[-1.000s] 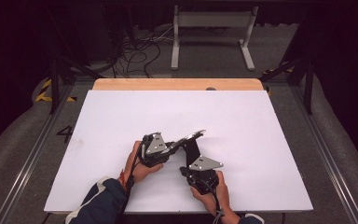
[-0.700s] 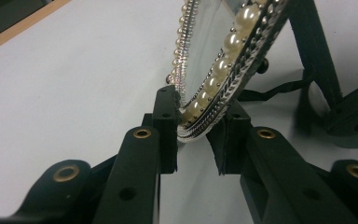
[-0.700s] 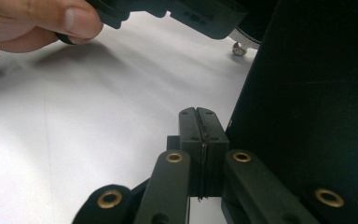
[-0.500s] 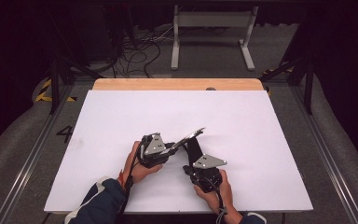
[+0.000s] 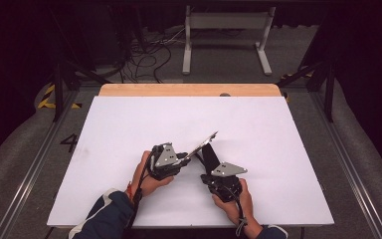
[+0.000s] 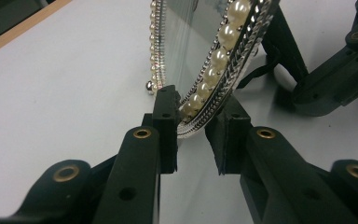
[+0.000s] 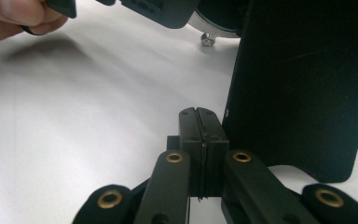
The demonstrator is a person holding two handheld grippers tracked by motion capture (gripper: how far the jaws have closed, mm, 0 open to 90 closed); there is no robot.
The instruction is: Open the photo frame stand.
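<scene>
A picture frame edged with pearls and a silver rim stands tilted over the white table. My left gripper is shut on its lower edge, and the pads clamp the pearl rim from both sides. The frame's black back stand props it from behind. My right gripper is shut with nothing between its jaws. Its tips lie just left of the stand's panel in the right gripper view.
A wooden strip runs along the table's far edge. Beyond it are cables and a white stand on the floor. The hand on the left gripper is close to my right gripper.
My right gripper has edged slightly forward and to the right beside the stand. The left gripper and the frame have kept still.
</scene>
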